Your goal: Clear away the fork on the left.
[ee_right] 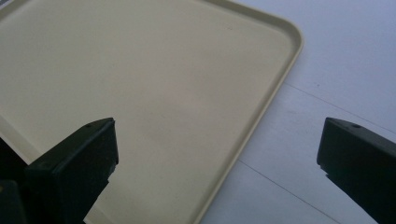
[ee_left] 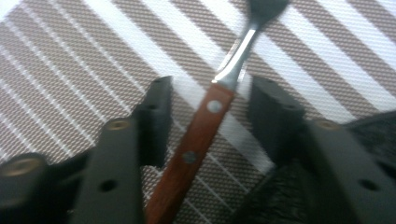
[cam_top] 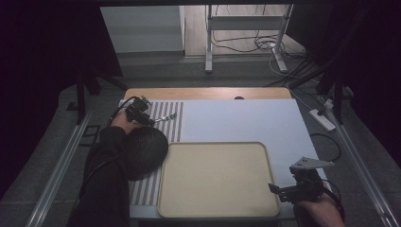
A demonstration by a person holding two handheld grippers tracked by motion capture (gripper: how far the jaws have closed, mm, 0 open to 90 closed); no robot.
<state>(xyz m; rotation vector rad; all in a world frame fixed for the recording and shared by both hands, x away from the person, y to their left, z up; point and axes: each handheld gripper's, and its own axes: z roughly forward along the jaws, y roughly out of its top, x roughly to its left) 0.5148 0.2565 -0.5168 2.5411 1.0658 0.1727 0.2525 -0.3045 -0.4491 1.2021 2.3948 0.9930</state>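
A utensil with a red-brown riveted wooden handle [ee_left: 196, 140] and a metal neck lies on a brown-and-white striped placemat [ee_left: 70, 70]; its head is blurred. My left gripper [ee_left: 210, 116] is open, its jaws on either side of the handle with a gap on each side. From above, the left gripper [cam_top: 142, 113] sits at the mat's far left, the utensil [cam_top: 169, 116] pointing right from it. My right gripper [cam_top: 275, 189] hovers open over the near right corner of a bare beige tray [cam_top: 213, 179], with nothing between the jaws [ee_right: 217, 144].
The person's head [cam_top: 144, 151] leans over the striped placemat [cam_top: 176, 127] beside the tray [ee_right: 140, 70]. White table surface [cam_top: 246, 118] lies beyond and to the right of the tray. A power strip [cam_top: 321, 119] and cables lie on the floor to the right.
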